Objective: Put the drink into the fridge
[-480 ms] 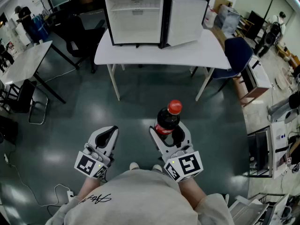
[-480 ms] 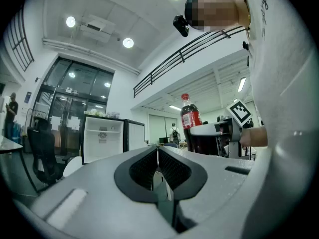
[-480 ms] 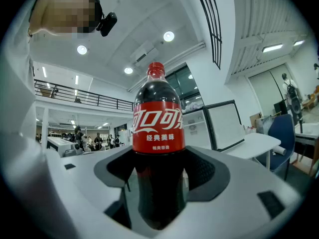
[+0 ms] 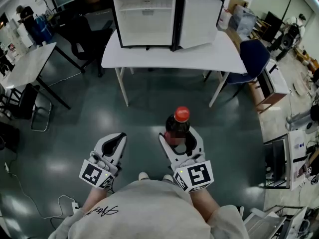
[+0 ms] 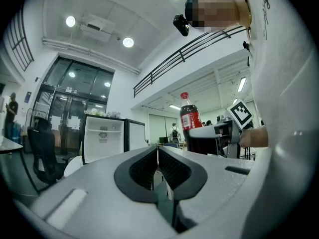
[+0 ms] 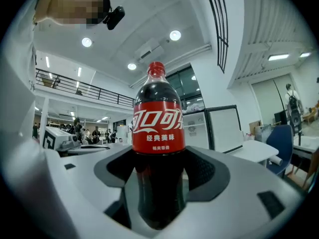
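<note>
Gripping cola bottle (image 6: 158, 133) upright, right gripper (image 6: 158, 193) spread wide; left gripper (image 5: 157, 171) closed, empty.

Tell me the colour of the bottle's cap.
Red; the cap shows best in the right gripper view.

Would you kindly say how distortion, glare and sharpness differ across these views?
Head view: wide-angle bowing curves the edges of the white table, and lamp glare sheens the floor. Left gripper view: fisheye with black corners; ceiling lamps blow out; the shut left tongs blur nearest the lens. Right gripper view: the cola bottle label reads sharp.
</note>
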The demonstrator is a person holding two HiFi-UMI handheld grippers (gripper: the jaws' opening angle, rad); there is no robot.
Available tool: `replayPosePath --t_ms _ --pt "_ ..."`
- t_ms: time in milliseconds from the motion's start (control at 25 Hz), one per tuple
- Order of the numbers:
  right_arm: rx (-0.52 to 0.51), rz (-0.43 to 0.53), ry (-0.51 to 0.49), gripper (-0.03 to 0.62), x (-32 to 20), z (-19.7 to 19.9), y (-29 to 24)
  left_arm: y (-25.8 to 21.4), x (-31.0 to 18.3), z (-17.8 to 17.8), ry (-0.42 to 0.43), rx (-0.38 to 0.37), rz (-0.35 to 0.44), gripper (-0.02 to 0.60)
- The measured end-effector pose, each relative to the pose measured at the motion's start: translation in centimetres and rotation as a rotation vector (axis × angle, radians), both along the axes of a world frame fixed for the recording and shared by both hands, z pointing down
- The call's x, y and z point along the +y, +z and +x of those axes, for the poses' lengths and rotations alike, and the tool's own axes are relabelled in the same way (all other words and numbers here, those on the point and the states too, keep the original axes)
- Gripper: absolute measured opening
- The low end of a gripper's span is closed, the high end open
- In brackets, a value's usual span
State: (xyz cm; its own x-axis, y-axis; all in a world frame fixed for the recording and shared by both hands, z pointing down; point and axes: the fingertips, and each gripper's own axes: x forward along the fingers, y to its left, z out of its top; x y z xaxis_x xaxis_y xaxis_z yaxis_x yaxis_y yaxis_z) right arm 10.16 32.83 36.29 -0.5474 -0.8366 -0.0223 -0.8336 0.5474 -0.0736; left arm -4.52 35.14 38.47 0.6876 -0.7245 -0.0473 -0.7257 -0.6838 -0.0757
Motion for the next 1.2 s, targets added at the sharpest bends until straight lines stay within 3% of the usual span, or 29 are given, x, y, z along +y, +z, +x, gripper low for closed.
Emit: replayPosePath --t_ms 240,840,1200 --pt "-0.062 -0.035 -0.008 0.293 -1.2 -1.1 0.2 0.1 -0.7 -0.9 0.003 0.005 -0.006 0.009" --pt "-0.052 -0.051 0.051 0.293 -2.0 -5.0 1.7 0.9 -1.6 -6.3 0.029 -0.008 -0.014 0.009" --pt "-0.044 -0.039 0.086 0.293 -1.2 -7.6 1.4 1.3 -1.2 -7.7 0.086 -0.006 -0.016 0.009"
